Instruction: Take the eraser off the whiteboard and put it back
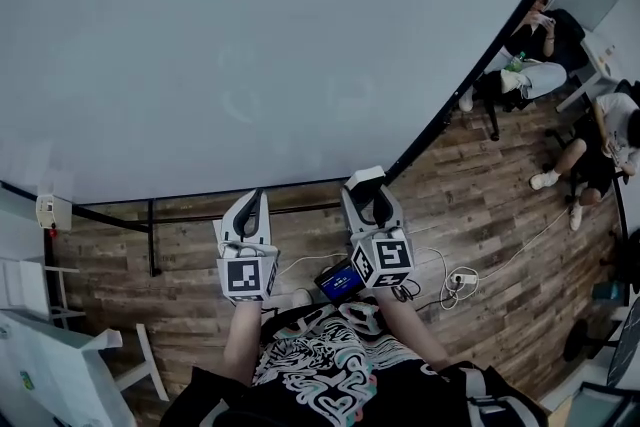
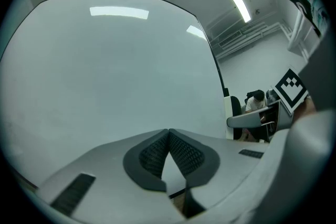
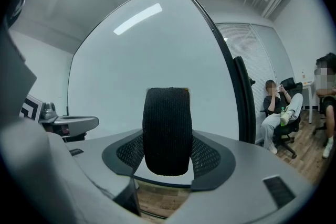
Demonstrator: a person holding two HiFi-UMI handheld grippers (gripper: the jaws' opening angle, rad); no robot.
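Observation:
The big whiteboard (image 1: 250, 45) fills the upper left of the head view and stands right in front of both grippers. My right gripper (image 1: 367, 183) is shut on the black, woven-faced eraser (image 3: 167, 131), which stands upright between its pads, a short way off the whiteboard (image 3: 157, 60). In its own view the right gripper (image 3: 168, 153) holds the eraser by its lower part. My left gripper (image 1: 250, 202) sits beside it on the left, level with it. Its pads meet at the tips with nothing between them, and the left gripper (image 2: 168, 135) points at the bare whiteboard (image 2: 105, 76).
Below the board's black frame (image 1: 150, 235) is wooden floor with cables and a power strip (image 1: 460, 280). Two people sit on chairs at the right (image 1: 535, 45) (image 1: 600, 145). White furniture (image 1: 50, 345) stands at the lower left. A small blue-screened device (image 1: 340, 280) lies near my feet.

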